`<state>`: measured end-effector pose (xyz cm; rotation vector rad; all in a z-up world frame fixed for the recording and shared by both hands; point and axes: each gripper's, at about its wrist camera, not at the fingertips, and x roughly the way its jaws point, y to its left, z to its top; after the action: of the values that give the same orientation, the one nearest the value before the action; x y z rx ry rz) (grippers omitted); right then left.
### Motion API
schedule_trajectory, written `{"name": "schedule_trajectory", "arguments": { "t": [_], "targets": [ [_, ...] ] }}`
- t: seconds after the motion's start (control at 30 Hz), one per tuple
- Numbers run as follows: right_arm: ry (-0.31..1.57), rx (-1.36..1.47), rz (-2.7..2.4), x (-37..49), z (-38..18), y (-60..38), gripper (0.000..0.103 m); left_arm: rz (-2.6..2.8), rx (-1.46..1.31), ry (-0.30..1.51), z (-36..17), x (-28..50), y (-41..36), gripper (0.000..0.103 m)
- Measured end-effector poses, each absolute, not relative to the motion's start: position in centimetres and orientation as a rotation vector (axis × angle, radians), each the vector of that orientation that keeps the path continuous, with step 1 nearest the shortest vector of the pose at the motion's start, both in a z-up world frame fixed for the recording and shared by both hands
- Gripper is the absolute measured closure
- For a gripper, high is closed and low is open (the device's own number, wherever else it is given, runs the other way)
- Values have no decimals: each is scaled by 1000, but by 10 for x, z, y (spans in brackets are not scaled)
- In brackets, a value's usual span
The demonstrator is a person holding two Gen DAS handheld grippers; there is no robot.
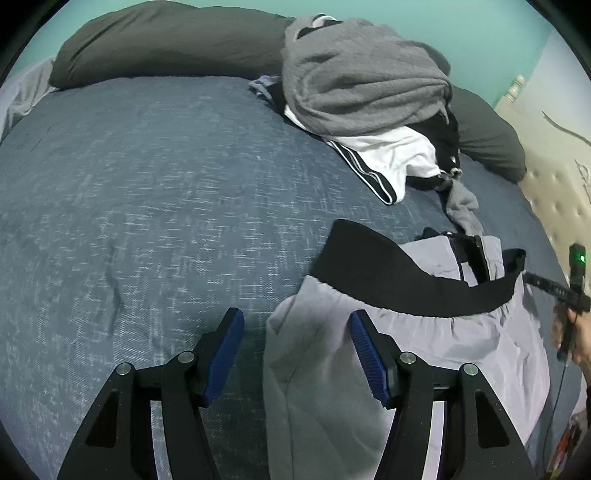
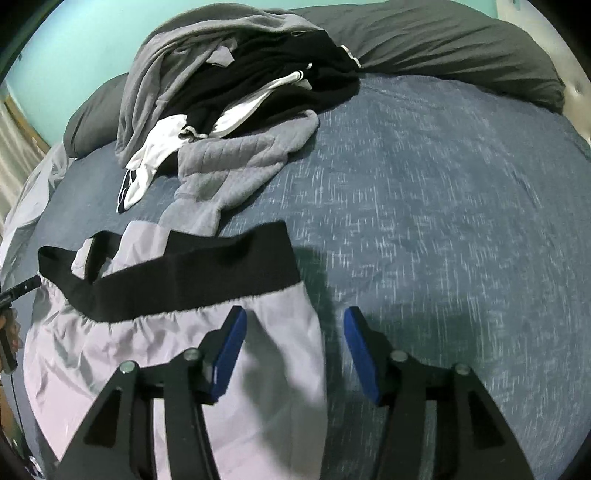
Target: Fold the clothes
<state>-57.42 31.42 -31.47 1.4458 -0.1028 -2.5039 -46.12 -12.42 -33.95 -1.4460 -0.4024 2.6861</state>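
Both my grippers wide, holding nothing. Lavender shorts (image 1: 424,343) flat on bed (image 1: 147,206), waistband away from me; L gripper (image 1: 297,345) straddles left edge, R gripper (image 2: 295,345) right edge.

- You are working in a bedroom of a home: a bed with a blue-grey woven cover (image 1: 147,192) fills most of both views.
- Dark grey pillows (image 1: 166,40) lie along the top of the frame, against a teal painted wall (image 1: 443,22).
- At the right edge of the left wrist view you can see a cream tufted headboard (image 1: 554,192).
- A loose pile of clothes (image 2: 229,92) sits on the cover in the upper part of the frame, with pale lilac shorts (image 2: 147,350) lower down, ordinary household laundry.
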Motion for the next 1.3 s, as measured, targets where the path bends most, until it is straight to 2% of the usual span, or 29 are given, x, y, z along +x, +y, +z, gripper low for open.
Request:
{"name": "schedule_trajectory", "arguments": {
  "t": [0.03,0.07,0.1,0.17,0.2,0.3,0.47,0.6,0.73,1.07,1.17,1.3],
  "targets": [
    [-80,1436,-2498,-576,-316,311,47,2684,-1442,-401,-340,-463,-123,40],
    [-52,1430,-2493,-576,-317,307,51,2677,-1435,-410,-341,-464,-124,47],
    [-24,1426,-2488,-577,-319,303,66,2670,-1431,-416,-342,-465,-124,65],
    [32,1415,-2477,-579,-322,295,78,2663,-1443,-387,-344,-467,-121,84],
    [38,1411,-2475,-578,-322,294,89,2664,-1446,-368,-345,-467,-119,89],
    [-29,1359,-2512,-574,-315,303,93,2686,-1406,-394,-336,-463,-121,97],
    [-152,1247,-2581,-568,-290,326,94,2749,-1322,-424,-312,-454,-133,98],
    [-191,1285,-2582,-577,-285,329,94,2740,-1335,-479,-310,-461,-140,99],
    [-186,1371,-2586,-591,-297,328,94,2730,-1375,-513,-319,-476,-142,99],
    [-166,1527,-2564,-620,-336,322,93,2688,-1518,-464,-357,-508,-135,98],
    [-106,1519,-2584,-617,-332,318,87,2684,-1516,-470,-356,-506,-135,94],
    [-129,1465,-2682,-593,-303,323,67,2720,-1502,-444,-337,-491,-138,74]
  ]
}}
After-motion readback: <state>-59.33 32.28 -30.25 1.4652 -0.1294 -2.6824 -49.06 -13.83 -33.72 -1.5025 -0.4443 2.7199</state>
